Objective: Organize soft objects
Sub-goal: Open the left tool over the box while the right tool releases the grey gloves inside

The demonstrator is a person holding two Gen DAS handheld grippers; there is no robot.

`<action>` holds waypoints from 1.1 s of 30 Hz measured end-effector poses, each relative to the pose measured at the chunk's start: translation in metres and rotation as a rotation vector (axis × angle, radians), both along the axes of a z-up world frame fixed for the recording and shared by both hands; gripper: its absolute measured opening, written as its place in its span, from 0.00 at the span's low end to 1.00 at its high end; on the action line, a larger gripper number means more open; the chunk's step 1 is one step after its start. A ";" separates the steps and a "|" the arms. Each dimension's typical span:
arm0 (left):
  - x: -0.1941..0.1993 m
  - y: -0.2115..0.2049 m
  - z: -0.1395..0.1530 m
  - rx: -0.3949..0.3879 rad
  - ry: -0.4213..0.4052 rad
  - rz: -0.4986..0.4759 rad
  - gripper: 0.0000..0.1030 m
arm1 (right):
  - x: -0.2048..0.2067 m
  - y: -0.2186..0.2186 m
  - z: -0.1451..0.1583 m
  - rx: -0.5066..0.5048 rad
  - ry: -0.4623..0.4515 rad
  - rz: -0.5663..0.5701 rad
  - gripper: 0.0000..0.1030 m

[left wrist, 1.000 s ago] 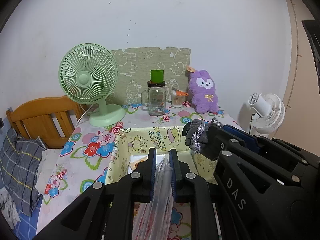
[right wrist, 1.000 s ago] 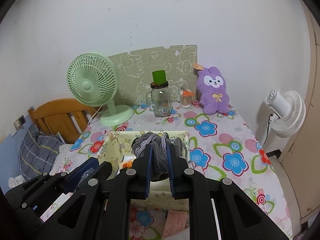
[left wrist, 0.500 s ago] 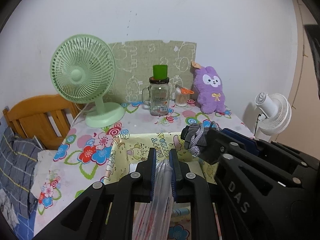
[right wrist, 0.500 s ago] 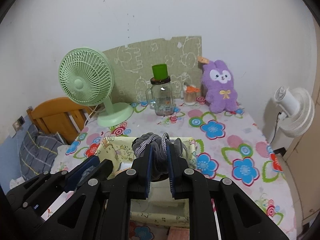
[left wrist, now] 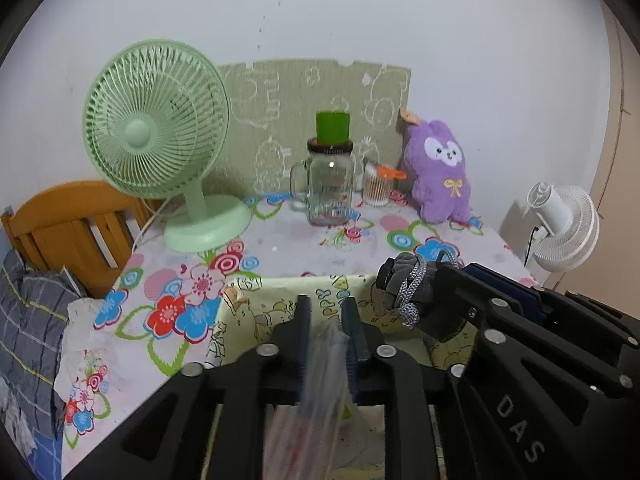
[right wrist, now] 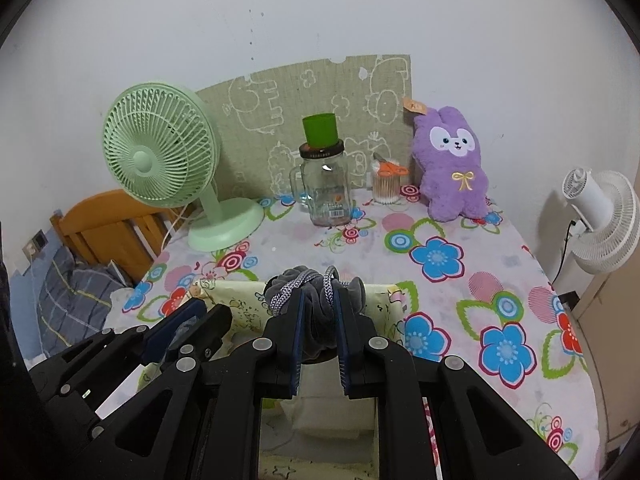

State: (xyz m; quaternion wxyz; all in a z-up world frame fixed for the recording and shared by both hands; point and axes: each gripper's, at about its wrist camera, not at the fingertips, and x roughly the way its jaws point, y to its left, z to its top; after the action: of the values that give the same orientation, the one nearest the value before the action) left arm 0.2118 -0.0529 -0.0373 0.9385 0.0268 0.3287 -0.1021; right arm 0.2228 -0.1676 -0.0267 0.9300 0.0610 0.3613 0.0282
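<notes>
Right wrist: scrunchie inside tool

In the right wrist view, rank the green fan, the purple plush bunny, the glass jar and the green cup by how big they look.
1. green fan
2. purple plush bunny
3. glass jar
4. green cup
All stand about equally far back, so nearness hardly skews this.

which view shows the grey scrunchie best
The left wrist view: the grey velvet scrunchie with braided cord shows from the side, bulging out of the right gripper over the yellow cartoon-print fabric bin. In the right wrist view the scrunchie is partly hidden between the jaws.
</notes>
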 end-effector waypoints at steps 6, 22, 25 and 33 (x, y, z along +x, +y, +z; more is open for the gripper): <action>0.007 0.001 -0.009 0.006 0.033 -0.006 0.35 | 0.007 0.002 -0.010 -0.001 0.026 0.006 0.17; 0.004 0.009 -0.012 0.043 0.056 0.017 0.78 | 0.013 0.011 -0.018 0.002 0.048 0.049 0.17; 0.003 0.009 -0.011 0.049 0.060 0.023 0.80 | 0.013 0.013 -0.018 -0.003 0.050 0.059 0.20; -0.005 0.012 -0.005 0.037 0.050 0.019 0.85 | 0.006 0.014 -0.009 -0.016 0.012 0.063 0.64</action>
State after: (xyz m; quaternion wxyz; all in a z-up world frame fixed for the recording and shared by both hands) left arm 0.2072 -0.0414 -0.0421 0.9303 0.0384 0.3541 -0.0878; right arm 0.2285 -0.1532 -0.0353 0.9270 0.0423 0.3688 0.0541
